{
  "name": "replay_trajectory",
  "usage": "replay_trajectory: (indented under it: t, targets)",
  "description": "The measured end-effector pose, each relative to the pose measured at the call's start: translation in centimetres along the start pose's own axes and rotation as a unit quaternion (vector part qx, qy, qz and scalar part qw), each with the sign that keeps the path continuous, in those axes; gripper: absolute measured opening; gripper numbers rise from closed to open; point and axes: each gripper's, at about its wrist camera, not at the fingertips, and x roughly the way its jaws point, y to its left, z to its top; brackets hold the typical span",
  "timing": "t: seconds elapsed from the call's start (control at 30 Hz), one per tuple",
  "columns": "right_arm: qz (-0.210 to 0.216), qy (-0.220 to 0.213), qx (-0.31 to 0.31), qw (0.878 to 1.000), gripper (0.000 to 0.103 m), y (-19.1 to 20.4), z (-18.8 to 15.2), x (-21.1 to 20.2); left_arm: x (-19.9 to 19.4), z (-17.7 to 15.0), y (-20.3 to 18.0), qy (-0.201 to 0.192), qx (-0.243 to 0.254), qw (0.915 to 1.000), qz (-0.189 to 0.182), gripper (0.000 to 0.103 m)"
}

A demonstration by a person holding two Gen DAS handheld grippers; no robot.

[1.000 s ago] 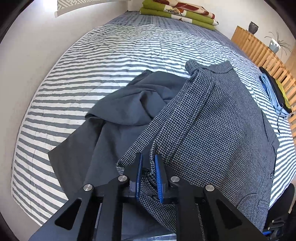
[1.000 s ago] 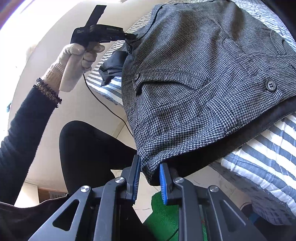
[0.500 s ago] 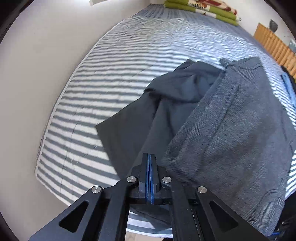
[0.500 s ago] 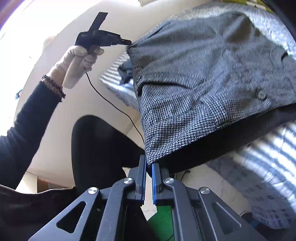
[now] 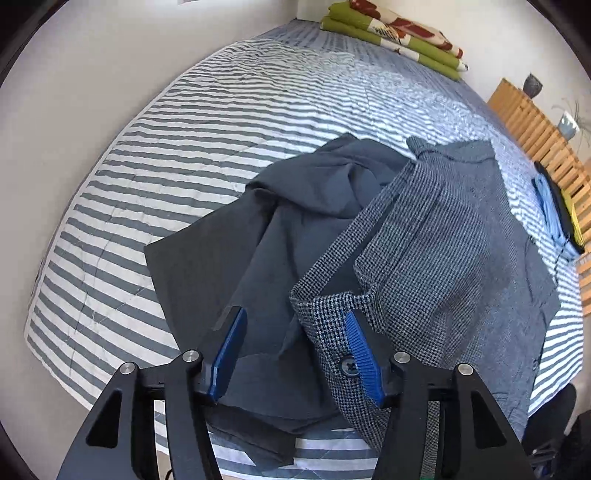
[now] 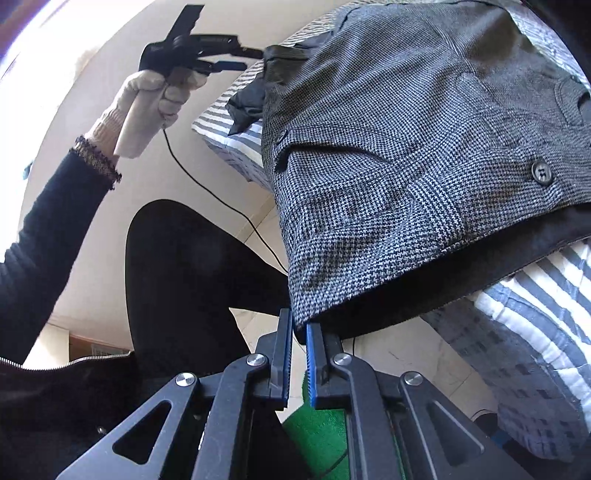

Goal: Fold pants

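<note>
Half a second back the left gripper (image 5: 295,350) had its blue pads pressed together; now its jaws are opening, and the waistband corner of the houndstooth pants (image 5: 436,251) lies loose between them, brushing the right-hand pad (image 5: 364,354) near a button but not pinched. Across the same interval the right gripper (image 6: 299,354) has stayed nearly shut, and its jaws are opening a touch, with only a thin slit between the pads. Its fingertips meet the pants' hanging edge (image 6: 369,229) at the bed's side; whether cloth is truly nipped there I cannot tell (the hem sits right at the tips).

The pants lie flat on the striped bed (image 5: 221,110), waist end nearest, legs running away, draped over a dark navy garment (image 5: 280,229) that is bunched beneath them.

My worry is that a fresh grab by the left gripper could catch navy cloth along with the waistband, dragging both and spoiling the fold. The overhanging edge could also slide off the mattress if the right side lets go.

Farther off, a small stack of folded clothes (image 5: 557,210) sits by the slatted wooden headboard (image 5: 532,118), and a green patterned blanket (image 5: 391,33) lies at the far end. Neither blocks the fold. In the right wrist view, the gloved hand (image 6: 147,107) holds the left tool's handle.
</note>
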Motion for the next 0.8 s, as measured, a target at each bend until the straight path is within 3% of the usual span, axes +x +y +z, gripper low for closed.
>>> replay_trajectory:
  t: [0.03,0.07,0.1,0.13,0.17,0.2,0.23,0.33,0.37,0.43,0.6,0.7,0.8]
  targets:
    - [0.002,0.000,-0.001,1.000,0.008,0.3,0.3,-0.2,0.9,0.0,-0.6,0.017,0.018,0.9996,0.016,0.020]
    - [0.005,0.000,-0.001,1.000,0.008,0.4,0.4,-0.5,1.9,-0.2,-0.9,0.039,0.031,0.9975,0.049,0.010]
    - [0.006,-0.002,-0.002,1.000,0.008,0.3,0.3,-1.0,2.8,-0.3,-0.8,0.055,0.040,0.9923,0.104,0.010]
    - [0.005,-0.004,-0.004,1.000,0.008,0.3,0.2,-1.6,3.4,-0.4,-0.7,0.059,0.044,0.9881,0.135,0.010]
    - [0.001,-0.008,-0.006,1.000,0.008,0.1,0.0,-2.4,3.3,-0.3,-0.3,0.061,0.035,0.9889,0.131,0.010]
    - [-0.004,-0.017,-0.006,1.000,0.008,-0.2,-0.3,-3.3,2.8,0.0,0.0,0.056,0.019,0.9929,0.103,0.011]
    - [-0.010,-0.030,-0.002,0.999,0.009,-0.8,-0.4,-4.4,1.8,0.5,0.0,0.038,0.004,0.9966,0.073,0.018]
    - [-0.036,-0.086,0.040,0.995,0.027,-4.2,-0.2,-8.4,-0.6,3.1,-1.6,-0.005,-0.012,0.9996,0.023,0.046]
    - [-0.050,-0.111,0.065,0.990,0.034,-5.8,0.0,-9.7,-1.1,4.2,-2.7,-0.012,-0.012,0.9999,0.000,0.050]
    - [-0.072,-0.145,0.114,0.980,0.036,-9.2,0.6,-11.8,-1.6,6.5,-5.7,-0.023,0.005,0.9990,-0.039,0.057]
    - [-0.139,-0.190,0.181,0.955,0.036,-15.4,1.5,-14.4,0.1,12.9,-13.6,-0.029,0.056,0.9959,-0.064,0.072]
    - [-0.132,-0.198,0.205,0.950,0.036,-18.0,1.9,-14.7,2.8,16.6,-16.4,-0.016,0.055,0.9964,-0.062,0.076]
    - [-0.125,-0.202,0.220,0.946,0.036,-20.0,2.4,-14.3,5.6,19.3,-18.0,0.018,0.015,0.9963,-0.083,0.077]
